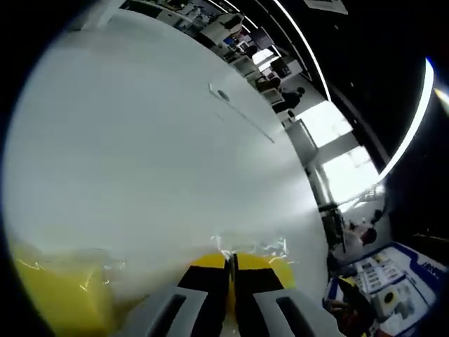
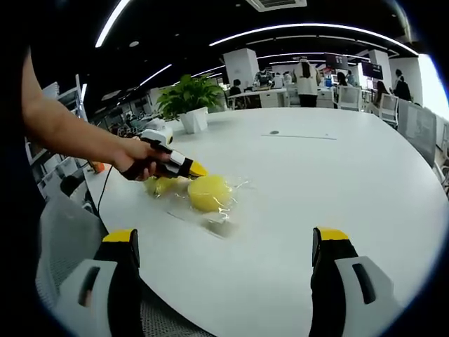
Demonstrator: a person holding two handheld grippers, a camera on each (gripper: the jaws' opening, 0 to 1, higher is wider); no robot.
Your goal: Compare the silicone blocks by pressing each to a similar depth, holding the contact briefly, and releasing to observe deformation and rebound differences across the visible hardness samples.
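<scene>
Two yellow silicone blocks (image 2: 208, 192), rounded and glossy inside clear plastic wrap (image 2: 223, 214), lie side by side on the white table (image 2: 330, 182); their long axis cannot be told. The left gripper (image 2: 198, 170), jaws closed, touches them. The right gripper (image 2: 226, 247) hangs wide open, well apart.
</scene>
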